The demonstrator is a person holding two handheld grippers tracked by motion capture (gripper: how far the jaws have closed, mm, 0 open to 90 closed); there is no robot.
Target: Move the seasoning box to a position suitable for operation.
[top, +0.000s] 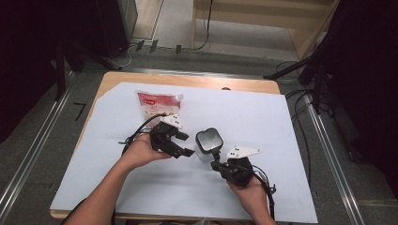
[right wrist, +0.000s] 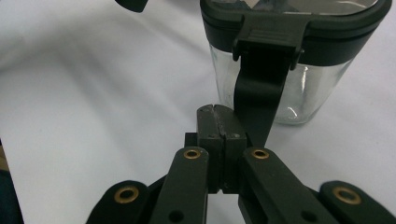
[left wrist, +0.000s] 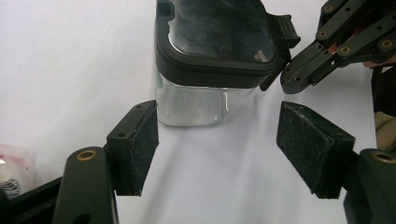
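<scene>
The left gripper (left wrist: 217, 140) has its jaws wide apart with nothing between them; just ahead of them stands the clear jar (left wrist: 205, 100) with its dark lid (left wrist: 215, 42). The right gripper (right wrist: 218, 126) has its jaws pressed together, just beside the lid's hanging strap (right wrist: 259, 93), the jar right behind it. Beyond the left gripper lies a red-and-white pouch (top: 155, 105) on the white sheet (top: 263, 117).

Between your left gripper's (left wrist: 217, 140) jaws, faced with rough black grit pads (left wrist: 140, 149), stands the clear glossy glass jar (left wrist: 196, 100) with matt black plastic lid (left wrist: 210, 60); beneath lies smooth white paper sheet (left wrist: 70, 70).
</scene>
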